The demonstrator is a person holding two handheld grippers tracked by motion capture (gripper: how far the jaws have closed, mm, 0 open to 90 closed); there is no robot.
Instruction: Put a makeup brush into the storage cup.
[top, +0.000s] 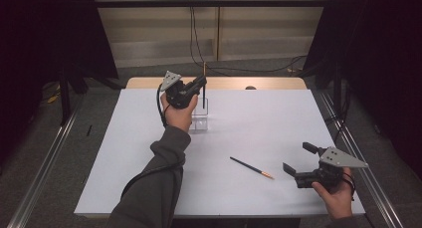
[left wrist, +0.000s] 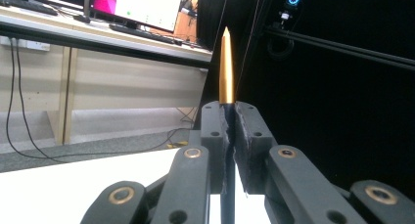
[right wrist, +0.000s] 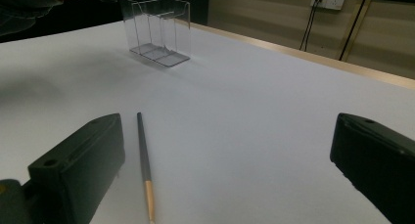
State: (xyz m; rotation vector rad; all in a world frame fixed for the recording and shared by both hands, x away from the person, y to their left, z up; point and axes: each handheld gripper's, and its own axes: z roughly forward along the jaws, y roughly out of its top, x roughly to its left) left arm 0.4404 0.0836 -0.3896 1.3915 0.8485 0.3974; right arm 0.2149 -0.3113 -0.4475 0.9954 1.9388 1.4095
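Left tool (top: 199,83), upper centre of the high view, is clamped on an upright pencil (top: 203,88), gold end uppermost, directly above the clear plastic holder (top: 201,119). Insertion appears in hand but not complete. Holder compartments look empty in the right gripper view (right wrist: 156,31). Second pencil (top: 251,168) lies flat on the white tabletop (top: 249,123), lower centre, untouched. Right tool (top: 297,161), lower right, rests beside it with jaws wide apart, holding nothing. Judged: neither pencil is stowed yet.
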